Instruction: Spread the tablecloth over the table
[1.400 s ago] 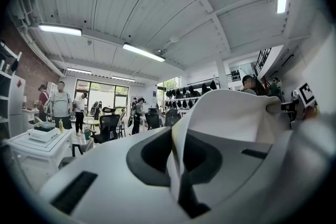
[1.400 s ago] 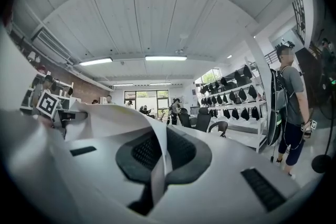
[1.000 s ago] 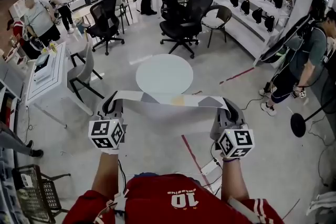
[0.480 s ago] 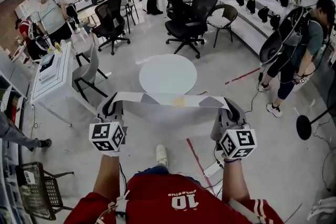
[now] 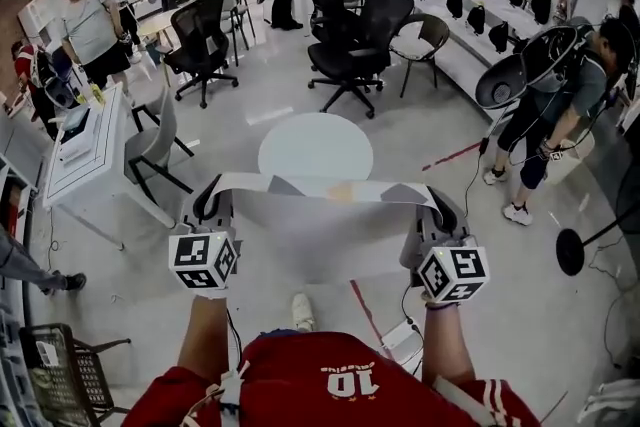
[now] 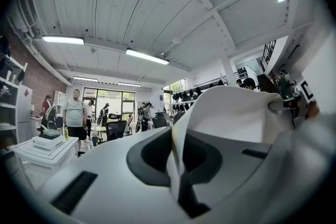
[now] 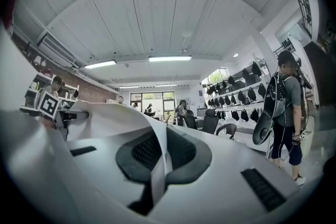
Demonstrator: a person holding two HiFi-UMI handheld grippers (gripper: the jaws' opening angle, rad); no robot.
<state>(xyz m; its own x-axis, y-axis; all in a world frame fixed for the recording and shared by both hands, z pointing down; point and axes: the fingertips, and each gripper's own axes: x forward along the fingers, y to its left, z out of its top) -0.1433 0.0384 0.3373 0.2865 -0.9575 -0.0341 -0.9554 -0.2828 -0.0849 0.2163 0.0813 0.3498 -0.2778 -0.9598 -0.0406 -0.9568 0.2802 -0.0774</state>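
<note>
In the head view a white tablecloth (image 5: 320,187) hangs as a folded band stretched between my two grippers, at chest height. My left gripper (image 5: 212,205) is shut on its left end and my right gripper (image 5: 438,208) is shut on its right end. The round white table (image 5: 313,143) stands just beyond the cloth, bare. In the left gripper view the tablecloth (image 6: 236,113) runs off to the right from the left gripper (image 6: 176,165), pinched between the pads. In the right gripper view the tablecloth (image 7: 105,113) runs off to the left from the right gripper (image 7: 157,176).
Black office chairs (image 5: 350,35) stand behind the table. A white desk (image 5: 90,150) and a grey chair (image 5: 160,135) are at the left. A person (image 5: 560,105) with a round reflector stands at the right. A power strip (image 5: 405,340) lies on the floor near my feet.
A shoe has come into view below the cloth as I step. Both grippers keep their hold and the cloth stays stretched. The person at the right has shifted.
</note>
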